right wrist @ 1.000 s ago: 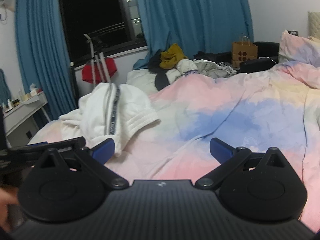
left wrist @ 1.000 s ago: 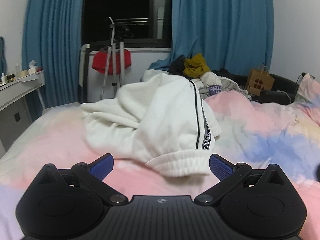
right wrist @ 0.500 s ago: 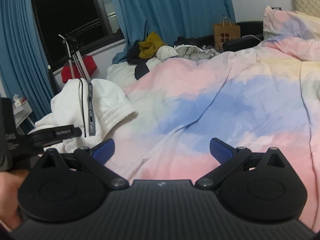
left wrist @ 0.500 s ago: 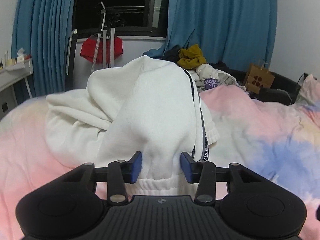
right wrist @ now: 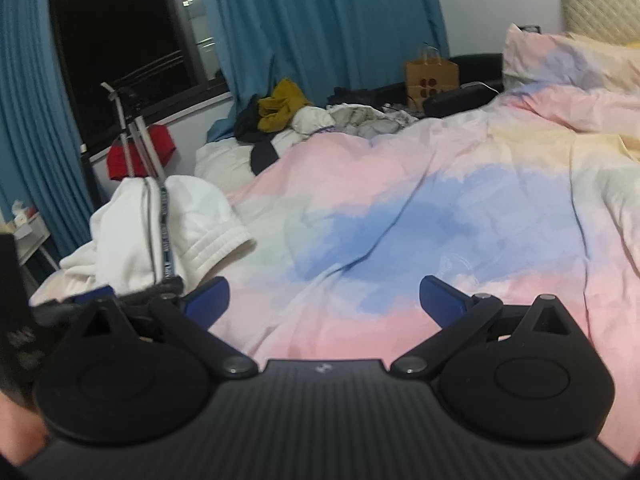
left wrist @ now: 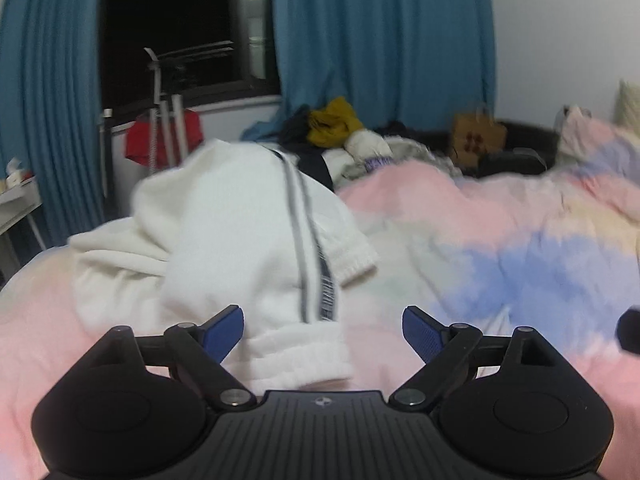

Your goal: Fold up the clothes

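Note:
A white sweat garment (left wrist: 240, 220) with a dark side stripe lies bunched on the pastel duvet (left wrist: 520, 260). Its ribbed cuff (left wrist: 296, 356) reaches toward me. My left gripper (left wrist: 322, 330) hovers low over that cuff, jaws opening. The cuff lies between the blue pads (left wrist: 224, 332), nearer the left one, and neither pad presses on it. In the right wrist view the same garment (right wrist: 132, 224) sits at the left, with the left gripper's fingers (right wrist: 120, 296) just in front of it. My right gripper (right wrist: 324, 300) is open over bare duvet (right wrist: 400, 208), holding nothing.
A pile of other clothes (left wrist: 336, 124) sits at the far end of the bed near blue curtains (left wrist: 380, 40). A brown paper bag (right wrist: 432, 76) and a pillow (right wrist: 560, 56) are at the right. A rack with a red cloth (left wrist: 160, 140) and a white desk (left wrist: 16, 200) stand at the left.
Half a second ago the left jaws were pinched on the white fabric; now they stand wide and the cuff lies loose between them. The left view swung right. The right gripper stayed open.

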A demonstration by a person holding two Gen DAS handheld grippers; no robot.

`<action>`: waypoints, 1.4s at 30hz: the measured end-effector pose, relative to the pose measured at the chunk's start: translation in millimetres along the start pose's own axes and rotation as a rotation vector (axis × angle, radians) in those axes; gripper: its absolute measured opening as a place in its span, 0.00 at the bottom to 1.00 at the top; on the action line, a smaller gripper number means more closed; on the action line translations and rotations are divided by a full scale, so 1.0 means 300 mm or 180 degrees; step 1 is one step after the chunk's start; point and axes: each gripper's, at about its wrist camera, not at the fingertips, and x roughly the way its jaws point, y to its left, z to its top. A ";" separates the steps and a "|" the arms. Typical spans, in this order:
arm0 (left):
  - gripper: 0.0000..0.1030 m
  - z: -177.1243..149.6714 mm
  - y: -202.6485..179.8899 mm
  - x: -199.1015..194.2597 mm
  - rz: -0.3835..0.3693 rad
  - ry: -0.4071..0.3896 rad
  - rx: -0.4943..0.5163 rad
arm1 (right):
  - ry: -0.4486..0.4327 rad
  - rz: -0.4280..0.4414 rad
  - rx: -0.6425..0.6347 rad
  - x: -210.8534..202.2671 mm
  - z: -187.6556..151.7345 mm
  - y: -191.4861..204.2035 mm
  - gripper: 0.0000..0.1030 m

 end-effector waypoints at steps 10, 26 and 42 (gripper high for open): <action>0.48 0.028 0.031 0.162 0.0425 0.0071 -0.0072 | -0.0014 0.0016 -0.0012 0.056 -0.025 -0.005 1.00; 0.26 0.071 0.511 -0.561 0.0087 -0.0601 -0.0679 | 0.0077 0.1048 0.0183 0.019 -0.048 0.080 1.00; 0.24 -0.241 1.146 -0.742 0.0129 -0.0117 -0.1975 | 0.0308 0.1354 0.0451 0.048 -0.063 0.129 1.00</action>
